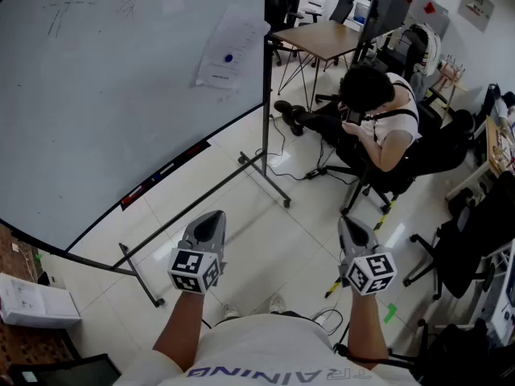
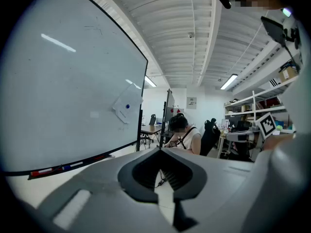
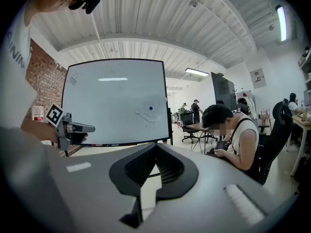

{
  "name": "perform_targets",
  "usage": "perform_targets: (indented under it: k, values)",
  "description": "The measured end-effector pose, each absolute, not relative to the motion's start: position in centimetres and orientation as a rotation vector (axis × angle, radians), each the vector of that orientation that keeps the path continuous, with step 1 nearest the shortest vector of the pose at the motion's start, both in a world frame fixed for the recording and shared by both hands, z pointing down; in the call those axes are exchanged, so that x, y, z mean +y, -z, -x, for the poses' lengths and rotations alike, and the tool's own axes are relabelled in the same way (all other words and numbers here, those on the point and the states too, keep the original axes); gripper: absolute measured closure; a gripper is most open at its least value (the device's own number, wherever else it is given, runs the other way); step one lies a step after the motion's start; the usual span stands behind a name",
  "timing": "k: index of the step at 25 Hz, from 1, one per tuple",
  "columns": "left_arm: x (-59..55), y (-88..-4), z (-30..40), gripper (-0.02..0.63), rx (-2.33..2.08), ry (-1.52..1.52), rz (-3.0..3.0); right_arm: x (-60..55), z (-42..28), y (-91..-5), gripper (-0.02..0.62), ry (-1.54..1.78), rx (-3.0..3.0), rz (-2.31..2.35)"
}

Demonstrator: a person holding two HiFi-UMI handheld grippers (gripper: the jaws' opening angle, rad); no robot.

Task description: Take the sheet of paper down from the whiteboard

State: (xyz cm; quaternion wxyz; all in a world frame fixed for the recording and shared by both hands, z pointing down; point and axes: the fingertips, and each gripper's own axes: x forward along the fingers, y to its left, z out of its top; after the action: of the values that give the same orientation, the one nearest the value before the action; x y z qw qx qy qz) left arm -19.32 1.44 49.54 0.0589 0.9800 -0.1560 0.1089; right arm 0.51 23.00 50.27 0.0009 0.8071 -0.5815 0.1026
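Observation:
A white sheet of paper (image 1: pixel 228 51) hangs tilted near the right edge of the whiteboard (image 1: pixel 113 95), pinned by a blue magnet (image 1: pixel 228 58). My left gripper (image 1: pixel 212 217) and right gripper (image 1: pixel 347 223) are held side by side over the floor, well short of the board, both shut and empty. In the left gripper view the paper (image 2: pixel 124 109) is small and far beyond the shut jaws of the left gripper (image 2: pixel 160 150). In the right gripper view the paper (image 3: pixel 147 113) lies ahead to the left of the right gripper (image 3: pixel 155 144); the left gripper (image 3: pixel 80 128) shows beside it.
A seated person (image 1: pixel 376 115) bends over a phone to the right of the board. The board's stand legs (image 1: pixel 269 179) spread over the tiled floor, cables beside them. Markers lie on the board's tray (image 1: pixel 161 175). A wooden table (image 1: pixel 322 37) and office chairs (image 1: pixel 451 248) stand behind and right.

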Motion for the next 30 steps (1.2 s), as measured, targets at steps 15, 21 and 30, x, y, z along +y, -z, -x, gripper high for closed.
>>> perform_targets:
  k: [15,21,30]
  values:
    - [2.1,-49.0,11.0,0.603,-0.494,-0.333,-2.990,22.4,-8.9,-52.3,0.589,-0.385,-1.884,-2.544]
    - [-3.6,-49.4,6.3,0.603,-0.486,-0.278,-2.963,17.5,-13.3,-51.5,0.589,-0.350,-1.856,-2.514]
    - [-15.3,-47.0,-0.5,0.603,-0.517,-0.236,-3.009,4.7,-20.0,-48.9,0.589,-0.285,-1.867,-2.487]
